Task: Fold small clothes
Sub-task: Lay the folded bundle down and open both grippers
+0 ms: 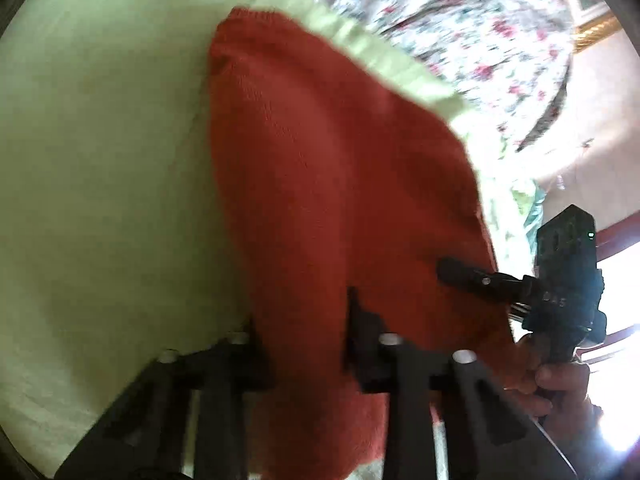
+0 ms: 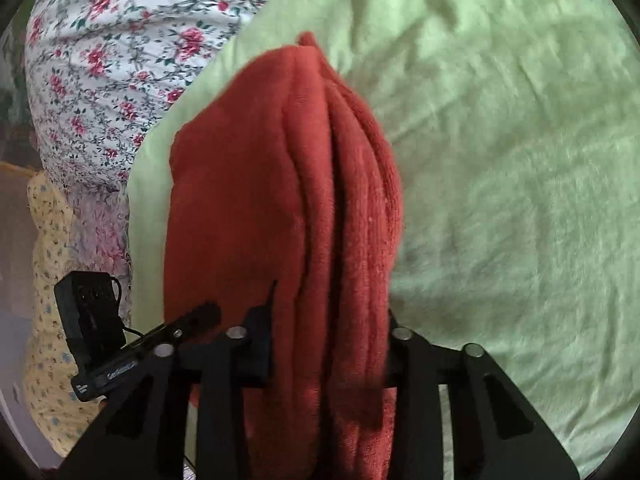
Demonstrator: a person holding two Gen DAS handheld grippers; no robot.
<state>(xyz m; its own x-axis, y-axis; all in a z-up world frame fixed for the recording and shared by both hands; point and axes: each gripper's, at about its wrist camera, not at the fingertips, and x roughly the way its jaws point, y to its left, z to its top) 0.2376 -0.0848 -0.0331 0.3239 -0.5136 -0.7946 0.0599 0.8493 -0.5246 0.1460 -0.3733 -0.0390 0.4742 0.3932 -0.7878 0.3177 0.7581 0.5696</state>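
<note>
A rust-red knitted garment (image 1: 320, 184) hangs folded in several layers above a light green blanket (image 1: 100, 160). My left gripper (image 1: 304, 320) is shut on its near edge, cloth bunched between the fingers. My right gripper (image 2: 332, 320) is shut on the same garment (image 2: 280, 184), with several folds running up between its jaws. The right gripper also shows in the left wrist view (image 1: 460, 274), its fingers pinching the garment's right edge. The left gripper shows in the right wrist view (image 2: 200, 316) at the garment's left edge.
The green blanket (image 2: 500, 160) covers a bed. A white sheet with red flowers (image 2: 112, 52) lies past the blanket's edge. A gold picture frame (image 1: 592, 28) hangs on the wall. A bright window (image 1: 620, 320) is on the right.
</note>
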